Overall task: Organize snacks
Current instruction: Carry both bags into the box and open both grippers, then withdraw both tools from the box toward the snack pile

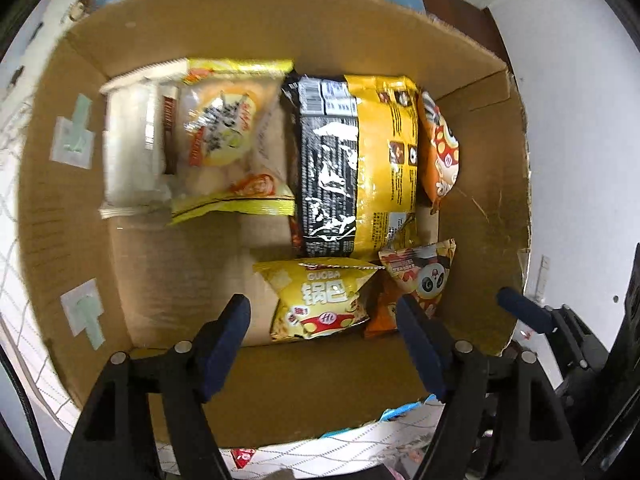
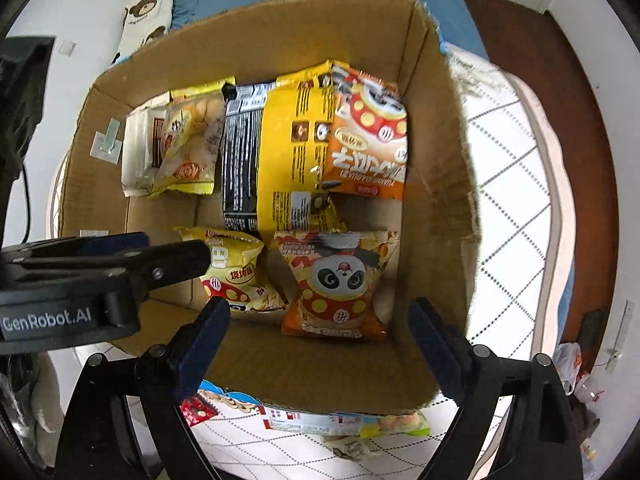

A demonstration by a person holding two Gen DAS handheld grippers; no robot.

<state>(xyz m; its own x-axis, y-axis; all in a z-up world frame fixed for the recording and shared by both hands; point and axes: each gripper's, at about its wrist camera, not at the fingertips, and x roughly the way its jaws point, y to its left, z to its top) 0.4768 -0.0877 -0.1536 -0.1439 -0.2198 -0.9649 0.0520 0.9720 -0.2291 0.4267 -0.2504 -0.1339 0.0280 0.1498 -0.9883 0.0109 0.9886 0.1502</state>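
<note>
We held both tools spread and empty above the cardboard box: left tool over the yellow guoba bag, right tool over the panda snack bag.

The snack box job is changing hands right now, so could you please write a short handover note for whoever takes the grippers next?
Left gripper: open, empty, over the cardboard box.
Right gripper: open, empty, also over the box.
In the box: white packet and clear-fronted yellow packet at the far left, big black-and-yellow bag in the middle, orange bag at the far right, yellow Guoba bag and panda bag in the near row.
Done: these six are packed.
Left: a few packets lie outside by the near wall; floor space remains at near left.
</note>
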